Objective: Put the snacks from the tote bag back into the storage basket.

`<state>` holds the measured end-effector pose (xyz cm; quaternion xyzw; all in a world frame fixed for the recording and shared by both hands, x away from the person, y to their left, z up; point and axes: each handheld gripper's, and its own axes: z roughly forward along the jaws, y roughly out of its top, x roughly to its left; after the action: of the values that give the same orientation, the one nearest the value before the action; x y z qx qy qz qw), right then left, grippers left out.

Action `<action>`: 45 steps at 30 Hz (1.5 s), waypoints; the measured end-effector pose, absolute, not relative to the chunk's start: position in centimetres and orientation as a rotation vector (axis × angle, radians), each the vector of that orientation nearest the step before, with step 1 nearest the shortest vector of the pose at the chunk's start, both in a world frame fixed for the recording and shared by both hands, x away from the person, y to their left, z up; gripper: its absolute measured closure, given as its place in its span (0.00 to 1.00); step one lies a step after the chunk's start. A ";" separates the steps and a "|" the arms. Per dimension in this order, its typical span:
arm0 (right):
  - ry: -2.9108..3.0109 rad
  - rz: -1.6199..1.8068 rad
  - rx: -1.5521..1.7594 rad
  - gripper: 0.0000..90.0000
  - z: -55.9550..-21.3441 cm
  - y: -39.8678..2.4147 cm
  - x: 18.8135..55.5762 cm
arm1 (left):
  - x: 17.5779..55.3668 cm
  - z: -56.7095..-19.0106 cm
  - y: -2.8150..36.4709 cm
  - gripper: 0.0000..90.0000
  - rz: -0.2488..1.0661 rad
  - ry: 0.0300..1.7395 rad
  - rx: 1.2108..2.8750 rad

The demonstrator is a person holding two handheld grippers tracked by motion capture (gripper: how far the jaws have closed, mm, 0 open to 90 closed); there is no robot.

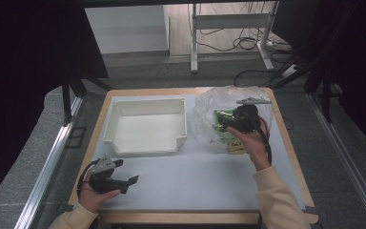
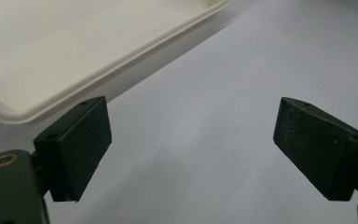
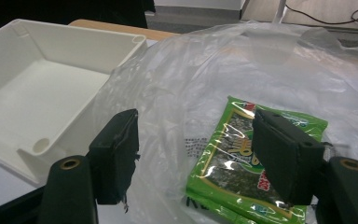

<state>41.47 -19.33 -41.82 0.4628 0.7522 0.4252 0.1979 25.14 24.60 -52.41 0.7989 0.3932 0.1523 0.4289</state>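
Seemingly little was done yet: the green snack packs (image 3: 242,172) lay inside the clear plastic bag (image 3: 177,88) right of the empty white bin (image 1: 145,126), the right gripper (image 3: 196,161) wide-jawed over them, the left gripper (image 2: 191,149) wide and idle.

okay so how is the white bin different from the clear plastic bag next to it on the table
The white bin is rigid, opaque and box-shaped with straight walls; the clear plastic bag is soft, crumpled and see-through. The white bin's inside looks bare, while the clear plastic bag holds green snack packets. The right gripper hangs open over the clear plastic bag; no gripper is over the white bin. Both rest on the table's white mat.
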 end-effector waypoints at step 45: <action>2.129 1.038 1.441 0.41 -41.9 -19.4 48.6 | 25.1 -52.3 24.9 0.13 0.371 0.972 1.991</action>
<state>48.61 -19.42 -41.91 0.5109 0.7548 0.3681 0.1836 25.13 24.94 -52.32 0.7990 0.3900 0.1488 0.4328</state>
